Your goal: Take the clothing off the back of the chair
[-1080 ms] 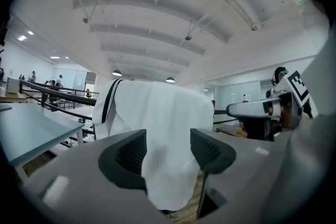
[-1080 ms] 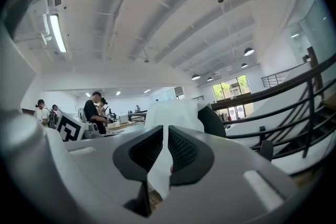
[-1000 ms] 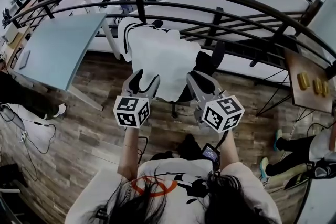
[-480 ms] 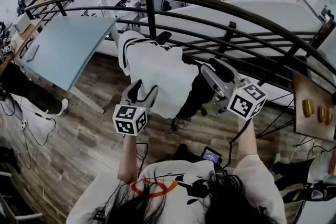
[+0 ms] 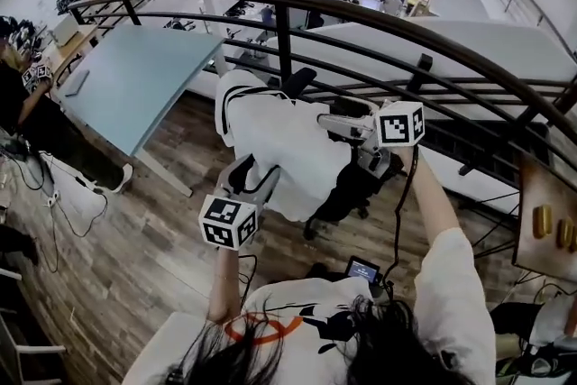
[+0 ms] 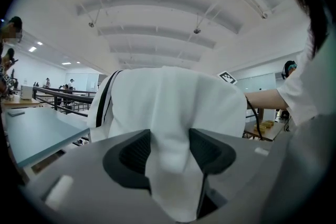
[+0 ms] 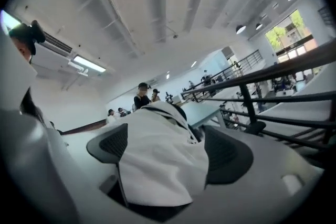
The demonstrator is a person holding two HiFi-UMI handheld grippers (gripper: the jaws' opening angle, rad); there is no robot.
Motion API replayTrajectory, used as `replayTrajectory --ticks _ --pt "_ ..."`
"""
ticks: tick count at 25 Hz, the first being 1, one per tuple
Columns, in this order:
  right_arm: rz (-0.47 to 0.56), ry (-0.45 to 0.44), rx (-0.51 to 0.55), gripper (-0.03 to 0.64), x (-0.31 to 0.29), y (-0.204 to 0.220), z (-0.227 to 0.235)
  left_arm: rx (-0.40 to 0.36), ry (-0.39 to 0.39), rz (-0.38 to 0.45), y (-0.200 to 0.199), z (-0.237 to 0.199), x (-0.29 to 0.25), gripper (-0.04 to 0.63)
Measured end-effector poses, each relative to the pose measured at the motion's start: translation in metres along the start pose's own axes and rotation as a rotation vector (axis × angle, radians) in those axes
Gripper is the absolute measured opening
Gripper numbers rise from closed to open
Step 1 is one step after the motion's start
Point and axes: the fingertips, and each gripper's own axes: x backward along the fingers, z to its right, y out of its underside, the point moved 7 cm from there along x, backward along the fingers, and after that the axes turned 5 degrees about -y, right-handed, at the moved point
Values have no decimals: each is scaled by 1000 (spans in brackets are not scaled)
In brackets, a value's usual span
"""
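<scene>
Change: right gripper [image 5: 329, 126] has left the lower hem where it sat a second ago, swung round to the chair's right side, and now points in at the upper part of the white garment with black stripe trim [image 5: 279, 135]. Its jaws are opening and spread wide. A fold of cloth lies loose between them, with the pads not pressing on it. Left gripper [image 5: 255, 178] has barely shifted; its jaws pinch the bottom hem, cloth bunched between the pads. Garment is still draped over the back of the black swivel office chair [image 5: 356, 189], just in front of the dark metal railing [image 5: 361, 13]. Reads as a regrip, low hold swapped for a high one. Nothing is off the backrest yet, so the task is early. Next, probably: right closes on that upper fold, then both lift up and clear. Watch for cloth snagging on the chair top.
</scene>
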Motion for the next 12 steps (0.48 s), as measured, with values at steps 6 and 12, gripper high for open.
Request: replayTrajectory --ticks 6,12 --pt "-227 -236 -182 597 -42 18 25 -2 8 -16 -3 -5 -2 339" --pt "-366 -418 -268 584 -68 26 19 -5 -2 -22 -4 -3 -2 336"
